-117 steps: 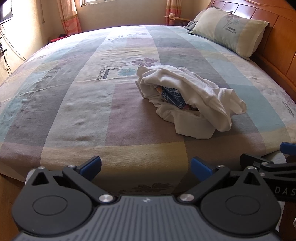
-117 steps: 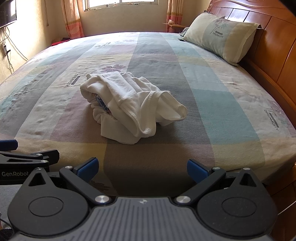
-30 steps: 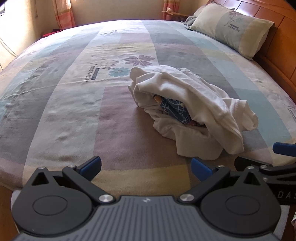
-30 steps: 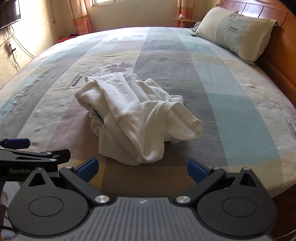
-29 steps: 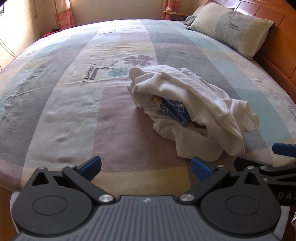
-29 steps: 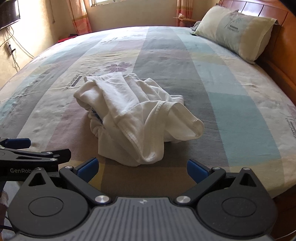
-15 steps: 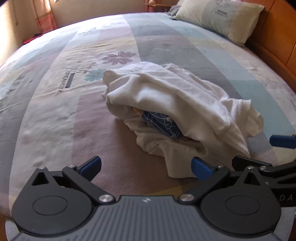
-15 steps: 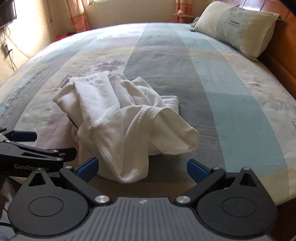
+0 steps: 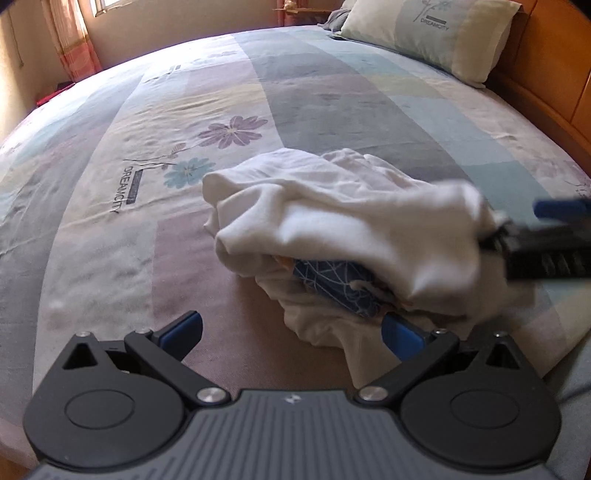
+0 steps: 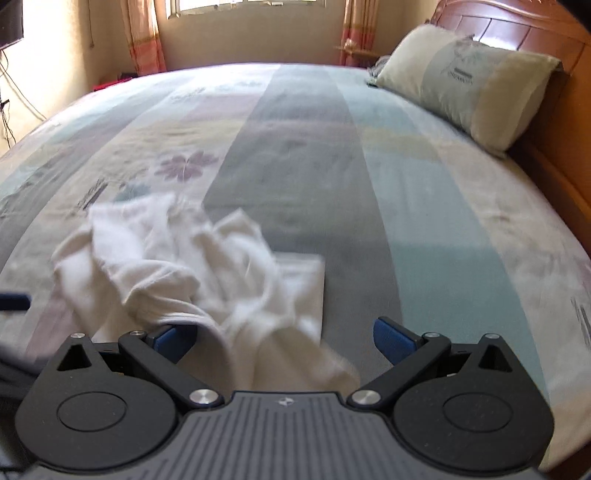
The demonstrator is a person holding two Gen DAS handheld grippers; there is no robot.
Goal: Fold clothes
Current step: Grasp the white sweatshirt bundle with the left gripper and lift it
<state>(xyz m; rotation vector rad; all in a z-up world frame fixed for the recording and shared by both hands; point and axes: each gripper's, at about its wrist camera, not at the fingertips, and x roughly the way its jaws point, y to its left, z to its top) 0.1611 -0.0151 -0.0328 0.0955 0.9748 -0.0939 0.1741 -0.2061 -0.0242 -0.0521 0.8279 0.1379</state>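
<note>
1. Both grippers have closed in on the crumpled white garment since half a second ago, when they hung back at the near edge of the bed; the bundle now fills far more of each view.
2. The left gripper has its blue-tipped fingers spread wide, holding nothing, with its right-hand tip against the bundle's lower folds, where a blue patterned cloth shows inside the white.
3. The right gripper, also spread wide, now straddles a ribbed fold of the garment, white fabric lying between its fingers; the jaws have not closed on it.
4. In the left wrist view the right gripper enters from the right edge, blurred, against the bundle's far side.
5. The garment lies in a heap on the patchwork bedsheet, printed with flowers, near the bed's front edge.
6. Behind: curtains under a window, a pillow against the wooden headboard.
</note>
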